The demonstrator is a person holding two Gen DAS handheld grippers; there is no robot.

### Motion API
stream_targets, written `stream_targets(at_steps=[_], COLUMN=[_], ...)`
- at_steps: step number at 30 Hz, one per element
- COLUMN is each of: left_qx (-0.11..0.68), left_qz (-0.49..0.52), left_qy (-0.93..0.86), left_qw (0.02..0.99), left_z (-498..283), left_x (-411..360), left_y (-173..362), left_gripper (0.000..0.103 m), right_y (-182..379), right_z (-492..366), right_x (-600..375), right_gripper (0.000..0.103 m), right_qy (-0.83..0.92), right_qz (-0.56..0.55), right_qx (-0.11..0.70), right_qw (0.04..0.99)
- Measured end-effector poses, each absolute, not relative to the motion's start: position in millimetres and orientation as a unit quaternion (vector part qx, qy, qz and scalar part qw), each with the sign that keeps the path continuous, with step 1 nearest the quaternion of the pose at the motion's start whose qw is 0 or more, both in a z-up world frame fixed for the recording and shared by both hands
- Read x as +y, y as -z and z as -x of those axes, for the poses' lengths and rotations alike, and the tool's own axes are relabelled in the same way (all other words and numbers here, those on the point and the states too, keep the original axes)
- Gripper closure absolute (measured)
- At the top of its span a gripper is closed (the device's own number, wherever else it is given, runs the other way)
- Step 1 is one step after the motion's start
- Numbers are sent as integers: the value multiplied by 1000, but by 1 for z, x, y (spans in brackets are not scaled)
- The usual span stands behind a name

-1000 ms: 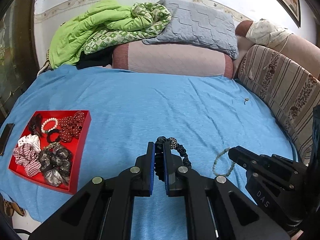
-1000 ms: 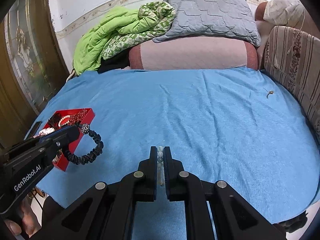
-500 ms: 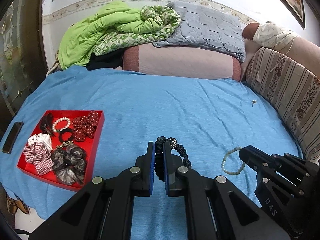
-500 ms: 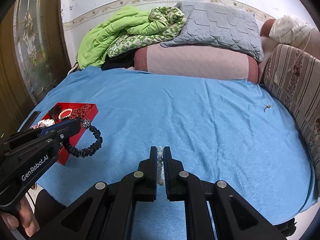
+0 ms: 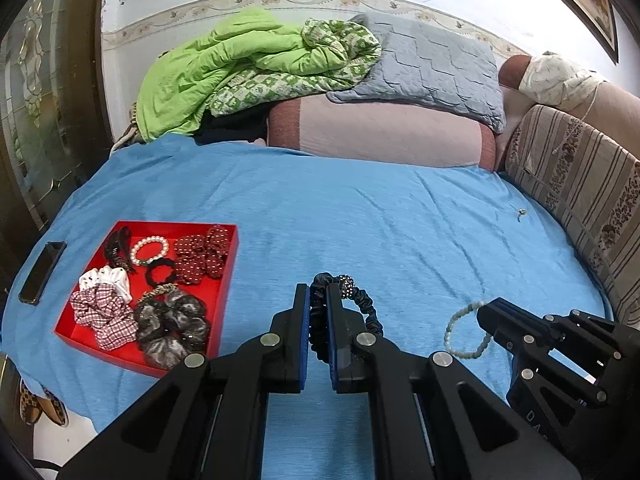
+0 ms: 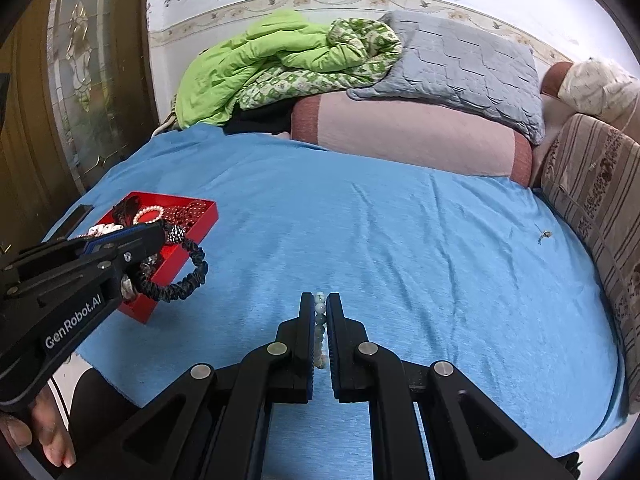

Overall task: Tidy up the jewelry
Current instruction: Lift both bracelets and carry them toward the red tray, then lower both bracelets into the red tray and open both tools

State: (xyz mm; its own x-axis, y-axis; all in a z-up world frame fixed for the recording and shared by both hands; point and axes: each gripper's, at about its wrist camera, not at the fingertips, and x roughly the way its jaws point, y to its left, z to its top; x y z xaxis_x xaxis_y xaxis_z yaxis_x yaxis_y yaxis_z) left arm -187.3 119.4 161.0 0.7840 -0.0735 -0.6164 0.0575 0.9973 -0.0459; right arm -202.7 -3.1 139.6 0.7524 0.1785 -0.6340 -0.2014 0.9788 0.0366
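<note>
Fingers first: my left gripper [image 5: 318, 312] is clamping its blue pads on the black hair tie [image 5: 352, 306], the beaded loop sticking out past the tips and hanging clear of the bedspread; my right gripper [image 6: 320, 320] is pinching the pale bead bracelet [image 6: 319, 330], strand running straight down between the pads. From the left wrist camera the bracelet is dangling off the right tips as an open ring, also off the cloth. What is changing over the last second: both views are rising and tipping back, more of the wall and the switch plate is coming into frame, and the red tray [image 5: 224, 300] is sliding in from the left edge toward my left fingers. I am reading that as both pieces lifted and the carry to the tray underway. The tray is sitting near the front-left of the blue bedspread [image 5: 360, 216], already crowded with scrunchies, a pearl bracelet and a dark clip; the free red floor is mostly along its right side. Left will be reaching it first, I judge. Further out, one small metallic item [image 5: 520, 213] is lying alone near the striped cushion [image 5: 580, 184], likely another piece to collect, too small to identify.
</note>
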Motion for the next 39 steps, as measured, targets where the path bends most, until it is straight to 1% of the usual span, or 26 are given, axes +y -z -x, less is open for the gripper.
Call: stream_targets(at_steps=[27, 39], left_qx=[340, 341], left_qz=[63, 54], left_qy=[-38, -74], left_qw=[938, 936], left_z=[180, 176], left_x=[211, 252], left_y=[-142, -143], left_gripper=[96, 96], right_y=[-138, -143], right_z=[181, 164], right_x=[69, 115], right_gripper=[96, 96], right_qy=[-151, -206], right_qz=[67, 59], right_qx=[353, 355], right_qw=[921, 910])
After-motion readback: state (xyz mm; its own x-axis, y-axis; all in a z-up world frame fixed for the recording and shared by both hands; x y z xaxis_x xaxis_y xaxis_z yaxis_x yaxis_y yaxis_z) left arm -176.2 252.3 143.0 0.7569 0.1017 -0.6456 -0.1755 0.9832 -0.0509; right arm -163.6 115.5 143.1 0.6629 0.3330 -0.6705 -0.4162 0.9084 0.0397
